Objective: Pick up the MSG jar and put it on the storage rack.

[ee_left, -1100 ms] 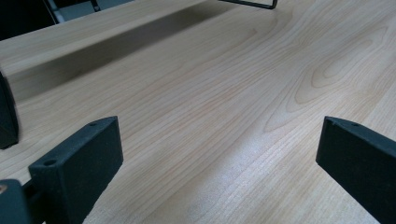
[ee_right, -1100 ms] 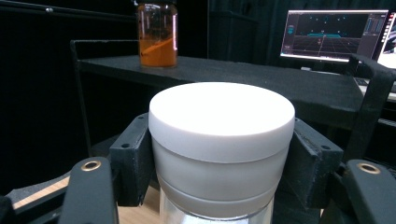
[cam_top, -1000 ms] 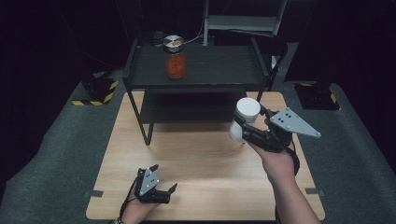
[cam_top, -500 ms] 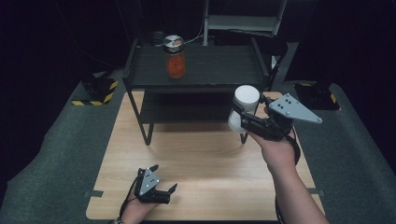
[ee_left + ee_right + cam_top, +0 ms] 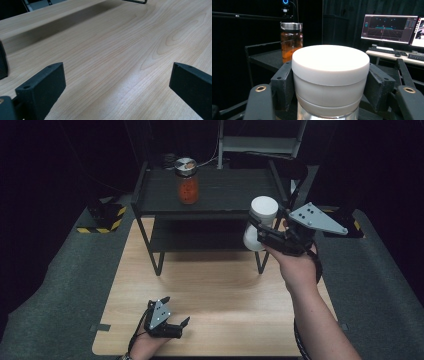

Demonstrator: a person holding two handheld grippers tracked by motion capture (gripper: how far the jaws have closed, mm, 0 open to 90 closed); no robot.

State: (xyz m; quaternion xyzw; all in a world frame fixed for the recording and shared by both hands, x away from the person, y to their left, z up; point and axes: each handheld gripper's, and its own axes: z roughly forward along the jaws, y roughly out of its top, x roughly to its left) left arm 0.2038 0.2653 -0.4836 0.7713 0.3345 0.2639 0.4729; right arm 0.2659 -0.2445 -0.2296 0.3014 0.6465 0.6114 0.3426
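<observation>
My right gripper (image 5: 261,229) is shut on a white-lidded jar (image 5: 260,221), held in the air in front of the black shelf's right end. In the right gripper view both pads clamp the jar (image 5: 329,82) just under its white lid. A glass jar of orange contents (image 5: 187,182) with a metal lid stands on the shelf's top (image 5: 225,190); it shows behind the held jar as the orange jar (image 5: 291,41). My left gripper (image 5: 172,312) rests near the table's front edge, jaws wide open over bare wood, its left pad (image 5: 45,87) touching nothing.
The black two-level shelf stands across the back of the wooden table (image 5: 220,290). Dark grey floor surrounds the table. Yellow-and-black striped blocks (image 5: 102,217) sit on the floor at left. Monitors (image 5: 388,26) on a desk appear beyond the shelf in the right gripper view.
My right gripper has risen with the white-lidded jar and moved toward the shelf's top level. The left gripper has stayed put.
</observation>
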